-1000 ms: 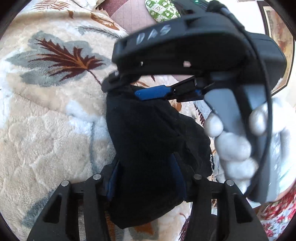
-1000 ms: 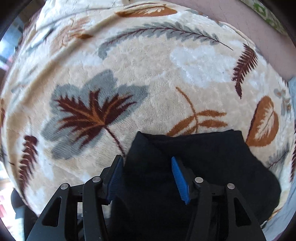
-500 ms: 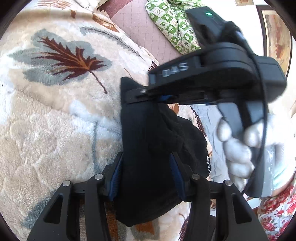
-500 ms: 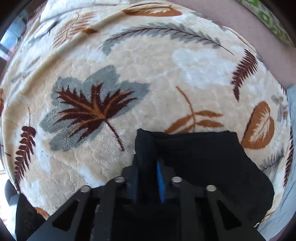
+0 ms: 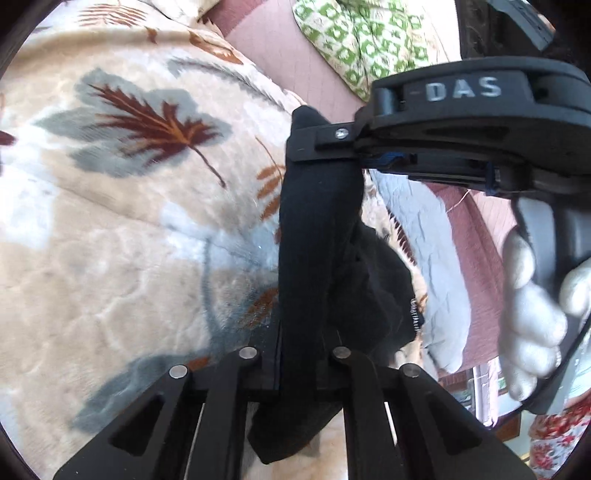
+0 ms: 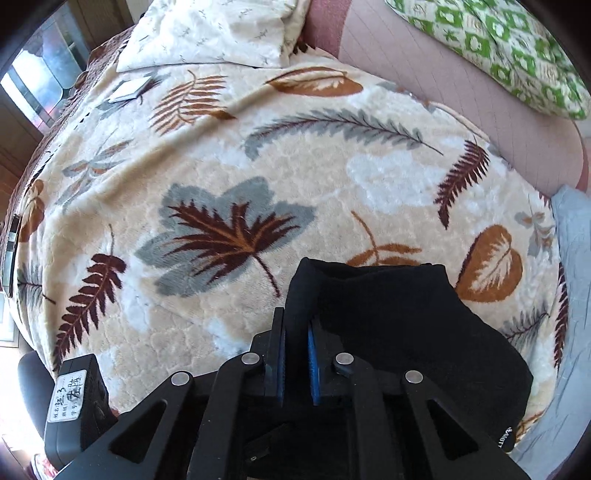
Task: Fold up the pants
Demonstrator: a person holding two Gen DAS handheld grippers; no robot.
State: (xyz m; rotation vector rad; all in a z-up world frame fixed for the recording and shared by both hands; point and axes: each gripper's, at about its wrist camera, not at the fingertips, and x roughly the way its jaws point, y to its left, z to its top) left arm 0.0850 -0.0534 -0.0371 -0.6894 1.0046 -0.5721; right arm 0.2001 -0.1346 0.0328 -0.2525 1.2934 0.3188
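The black pants (image 5: 317, 236) hang bunched and lifted above a cream blanket with leaf prints (image 5: 110, 221). My left gripper (image 5: 297, 354) is shut on one edge of the pants. In the left wrist view my right gripper (image 5: 325, 147) is clamped on the far upper edge, held by a white-gloved hand (image 5: 532, 325). In the right wrist view the right gripper (image 6: 295, 343) is shut on a raised fold of the pants (image 6: 399, 314), and the rest of the cloth drapes to the right over the blanket (image 6: 221, 166).
A green-patterned pillow (image 6: 498, 51) lies on a pink sheet (image 6: 424, 74) at the back right. A cream pillow (image 6: 214, 29) is at the back. A pale blue cloth (image 6: 572, 258) lies at the right. A black labelled device (image 6: 74, 402) sits low left.
Both grippers have closed on the pants' edge, the right one first and then the left. They have lifted the cloth off the blanket, and the view now takes in more of the bed.
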